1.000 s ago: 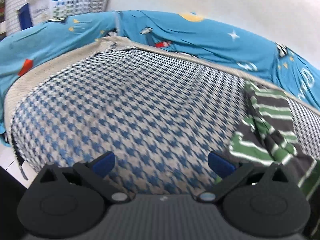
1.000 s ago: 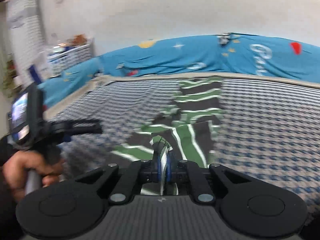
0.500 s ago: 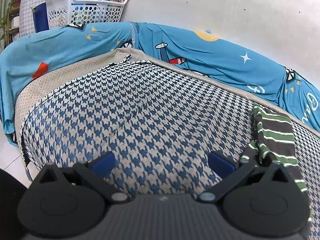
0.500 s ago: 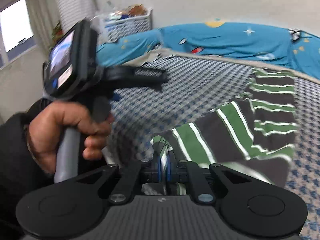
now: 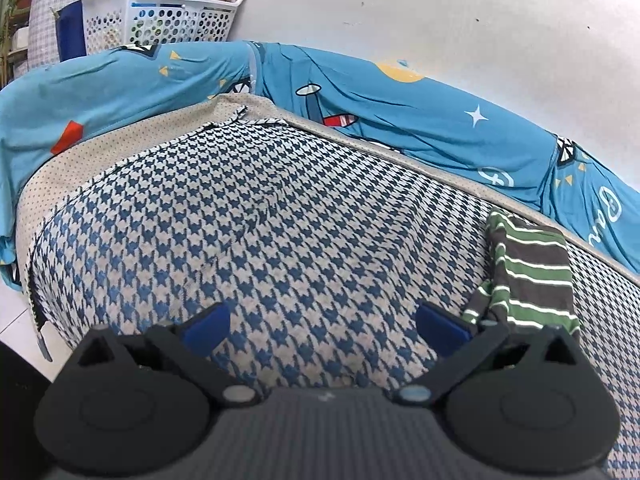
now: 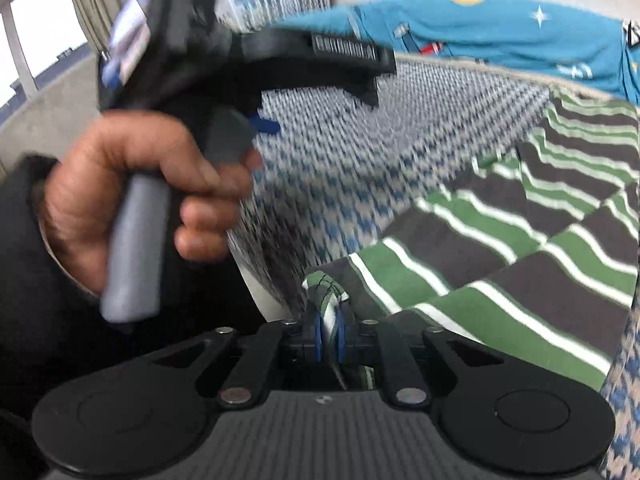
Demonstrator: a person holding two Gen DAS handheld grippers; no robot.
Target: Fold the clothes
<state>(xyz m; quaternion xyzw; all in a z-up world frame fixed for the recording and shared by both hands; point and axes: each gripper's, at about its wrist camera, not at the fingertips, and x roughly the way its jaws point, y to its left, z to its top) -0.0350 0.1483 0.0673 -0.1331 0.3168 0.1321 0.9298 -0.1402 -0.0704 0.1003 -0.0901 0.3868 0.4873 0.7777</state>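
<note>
A green, dark grey and white striped garment [image 6: 520, 232] lies stretched across the houndstooth bed cover [image 5: 280, 220]. My right gripper [image 6: 330, 336] is shut on a bunched edge of this garment at the near side. In the left wrist view the garment [image 5: 528, 276] lies at the right, just beyond the right fingertip. My left gripper [image 5: 320, 326] is open and empty, hovering over the cover. The hand holding the left gripper [image 6: 168, 184] shows large at the left of the right wrist view.
A blue patterned sheet [image 5: 400, 120] covers the far side of the bed against the white wall. A white laundry basket [image 5: 160, 16] with items stands at the back left. The bed's left edge drops to the floor [image 5: 12, 320].
My right gripper has pulled the striped garment toward the near edge and swung left, so the left gripper looms larger. My left gripper has drawn back, and the garment sits farther right.
</note>
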